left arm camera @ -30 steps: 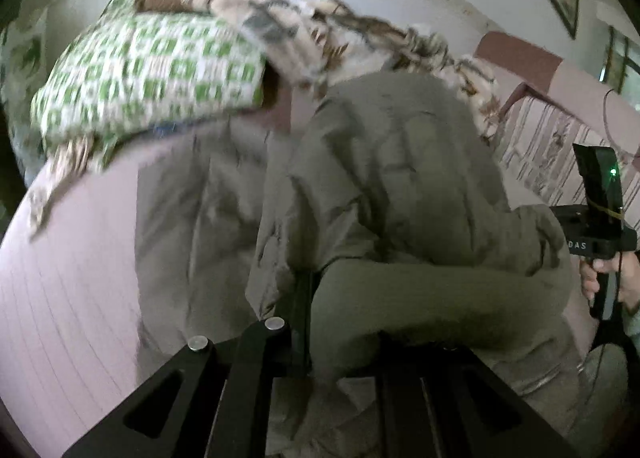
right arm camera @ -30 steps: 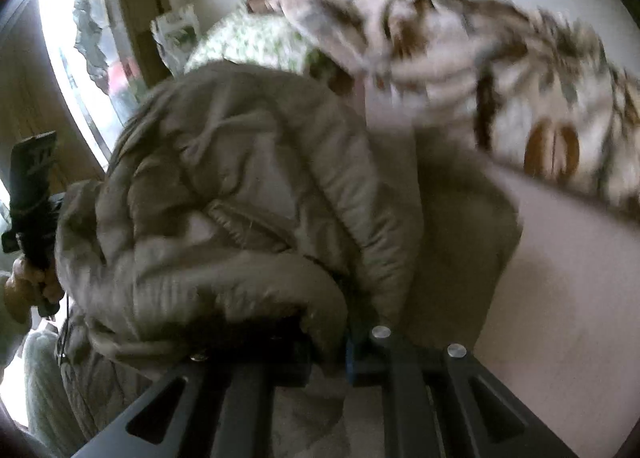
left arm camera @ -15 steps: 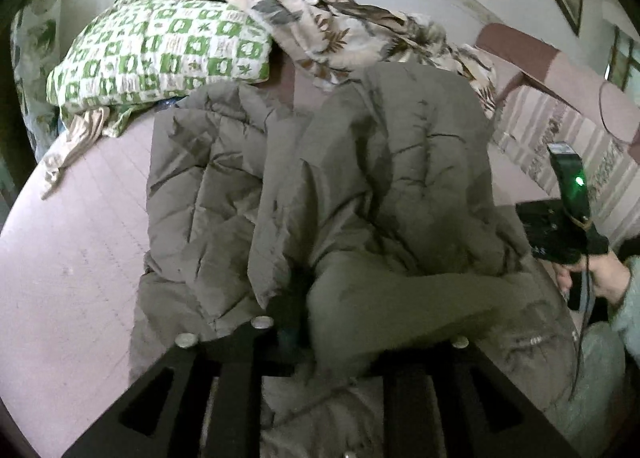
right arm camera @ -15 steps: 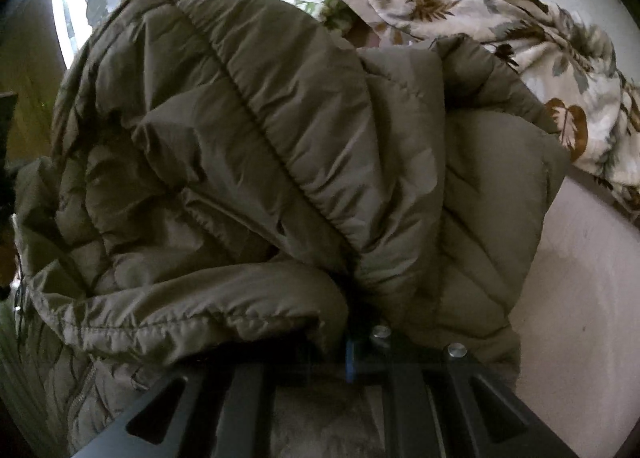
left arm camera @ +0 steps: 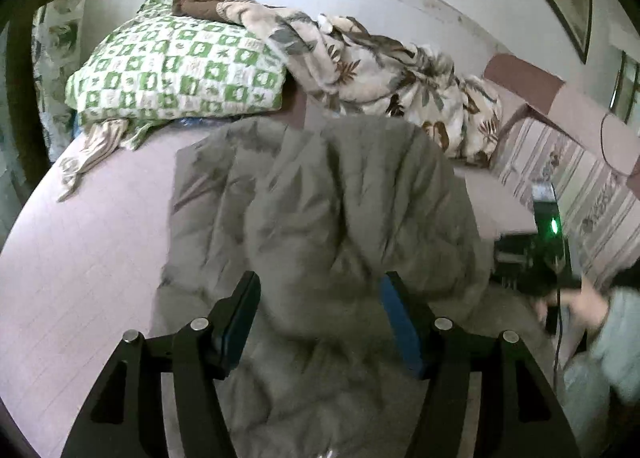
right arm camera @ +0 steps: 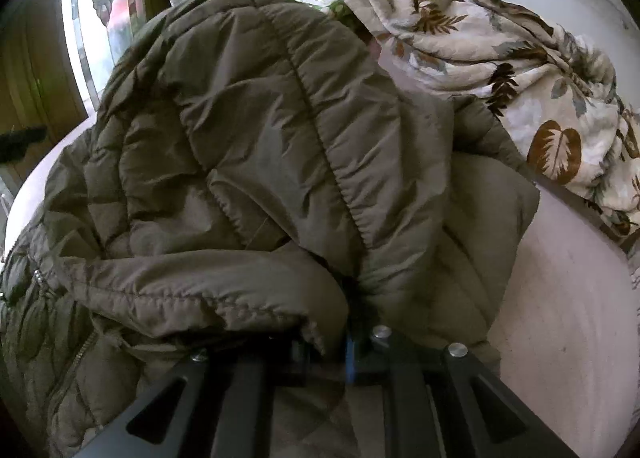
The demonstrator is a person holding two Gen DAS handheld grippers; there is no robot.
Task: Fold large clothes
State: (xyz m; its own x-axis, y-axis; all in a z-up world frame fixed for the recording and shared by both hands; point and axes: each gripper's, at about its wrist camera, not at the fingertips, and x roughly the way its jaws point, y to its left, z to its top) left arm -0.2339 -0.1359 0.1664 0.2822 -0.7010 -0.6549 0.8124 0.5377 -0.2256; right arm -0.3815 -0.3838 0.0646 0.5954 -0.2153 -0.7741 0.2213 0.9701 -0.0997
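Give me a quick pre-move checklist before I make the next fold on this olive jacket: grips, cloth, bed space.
1. Left gripper released: ok. Its jaws are opening, the jacket lies between the fingers with the pads clear of it.
2. Right gripper hold: ok. Jaws shut on a fold of the jacket.
3. Jacket fully on the bed: cannot tell, the near end is hidden under the grippers.
4. Folded layer lying flat: not ok, it bulges in a puffy hump.
5. Space toward the green checked pillow and leaf-print blanket: ok, bare sheet shows beside the jacket.
6. Zipper snagging: cannot tell.
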